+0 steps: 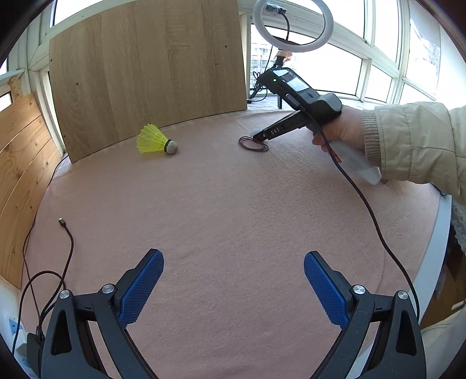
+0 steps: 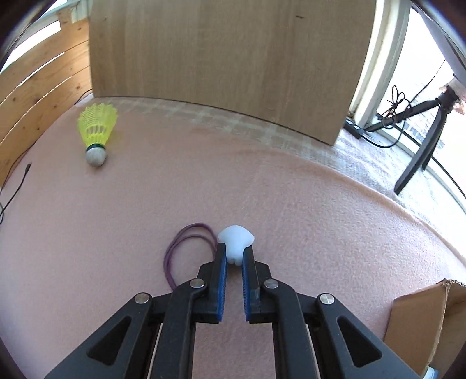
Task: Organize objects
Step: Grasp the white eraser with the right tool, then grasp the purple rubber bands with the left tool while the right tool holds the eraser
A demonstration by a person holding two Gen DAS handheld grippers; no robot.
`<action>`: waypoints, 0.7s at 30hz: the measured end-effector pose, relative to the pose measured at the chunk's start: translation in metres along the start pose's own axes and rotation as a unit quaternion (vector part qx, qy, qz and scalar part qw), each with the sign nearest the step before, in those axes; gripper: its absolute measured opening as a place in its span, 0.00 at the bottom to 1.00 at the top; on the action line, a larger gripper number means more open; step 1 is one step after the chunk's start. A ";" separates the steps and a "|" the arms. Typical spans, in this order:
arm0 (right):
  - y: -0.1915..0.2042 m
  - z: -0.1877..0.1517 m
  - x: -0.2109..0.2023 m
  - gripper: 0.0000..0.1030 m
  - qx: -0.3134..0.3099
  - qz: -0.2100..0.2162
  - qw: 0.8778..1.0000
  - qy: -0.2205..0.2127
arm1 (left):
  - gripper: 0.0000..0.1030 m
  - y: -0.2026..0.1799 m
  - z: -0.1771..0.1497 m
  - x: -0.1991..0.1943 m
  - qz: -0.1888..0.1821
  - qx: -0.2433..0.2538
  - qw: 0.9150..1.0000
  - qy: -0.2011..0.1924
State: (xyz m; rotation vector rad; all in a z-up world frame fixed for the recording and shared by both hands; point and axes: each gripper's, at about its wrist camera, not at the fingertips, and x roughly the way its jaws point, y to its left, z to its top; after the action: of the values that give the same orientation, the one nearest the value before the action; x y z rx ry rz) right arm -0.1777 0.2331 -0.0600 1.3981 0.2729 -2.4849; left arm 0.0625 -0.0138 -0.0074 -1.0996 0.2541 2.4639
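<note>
The small white, mushroom-shaped soft plastic piece point(image 2: 235, 245) is being pinched by its narrow end between the blue-padded tips of the black right gripper point(image 2: 234, 258), w/ the rounded cap sticking out past the tips and sitting low over the pink felt tabletop point(image 2: 262, 189). Just to the left of that gripper's left finger, a thin purple rubber-band loop point(image 2: 186, 247) is lying flat on the felt, partly hidden under the finger. In the left wrist view the same gripper point(image 1: 257, 135) is being held in a hand w/ a cream jacket sleeve, tip angled down beside the loop point(image 1: 253, 144).

The black left gripper point(image 1: 233, 280) is being held wide apart, nothing between its blue pads, hovering over bare felt at the near edge.

Further out, a yellow plastic shuttlecock w/ a grey cork head point(image 2: 97, 131) is lying on its side near the back left, well apart from both grippers, close to an upright light-wood board point(image 2: 227, 58). A black USB cable point(image 1: 68, 233) is trailing across the felt on the left. A white ring light on a tripod point(image 1: 292, 24) is standing by the windows.
</note>
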 end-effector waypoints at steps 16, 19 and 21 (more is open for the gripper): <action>0.077 -0.102 -0.082 0.09 -0.048 0.165 0.985 0.016 | 0.96 0.032 0.024 0.073 0.052 -0.176 0.983 0.005; 0.063 -0.124 -0.093 0.09 -0.034 0.153 0.987 0.020 | 0.96 0.032 0.042 0.106 0.064 -0.180 0.981 0.017; 0.054 -0.138 -0.102 0.09 -0.019 0.149 0.988 0.020 | 0.93 0.030 0.051 0.129 0.075 -0.172 0.982 0.038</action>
State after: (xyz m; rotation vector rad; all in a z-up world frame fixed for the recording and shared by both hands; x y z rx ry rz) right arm 0.0010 0.2376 -0.0452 1.3632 0.1094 -2.1999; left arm -0.0616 0.0156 -0.0693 -1.3599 -0.0751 2.6695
